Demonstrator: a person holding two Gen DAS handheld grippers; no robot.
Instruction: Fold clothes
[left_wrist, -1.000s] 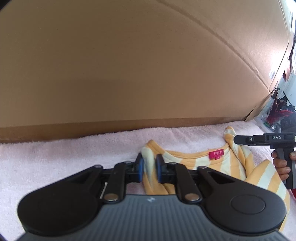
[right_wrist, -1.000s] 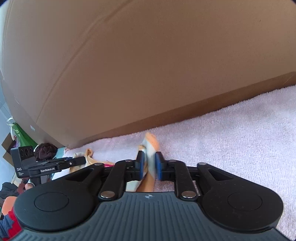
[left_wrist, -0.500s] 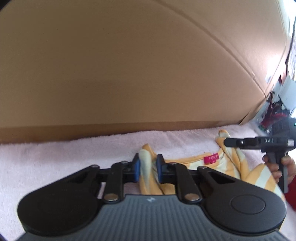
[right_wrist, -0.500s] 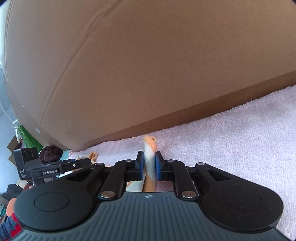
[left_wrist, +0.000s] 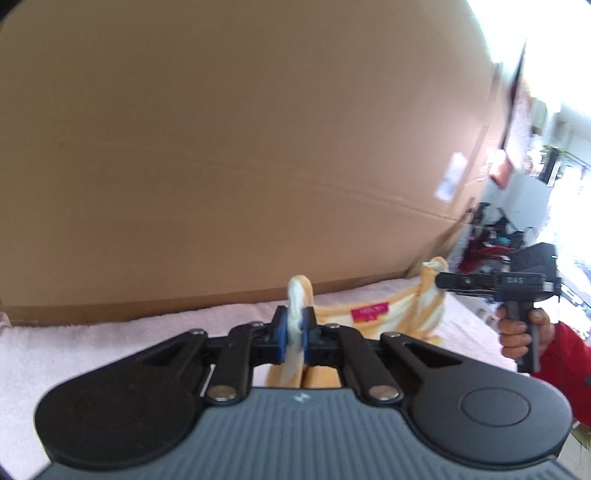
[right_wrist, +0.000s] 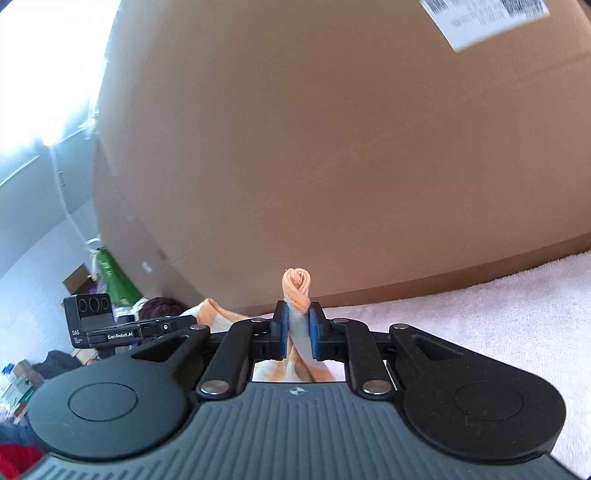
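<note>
We hold the striped top by its two shoulders. Our left gripper is clenched on one shoulder strap, a roll of orange-and-white cloth poking up between its blue pads. Our right gripper is clamped on the other strap, which twists into a small curl above its pads. From the left wrist view we see the right gripper from the side, gripped by a hand in a red sleeve, with the neckline and its pink label stretched between the two tools. The rest of the garment hangs below both grippers and is mostly hidden by their bodies. Beneath lies a pale pink towel covering the work surface. A large cardboard box stands close behind, filling most of both views, with a white shipping label near its top. Beyond the box's edge we make out a green bag and blurred clutter.
</note>
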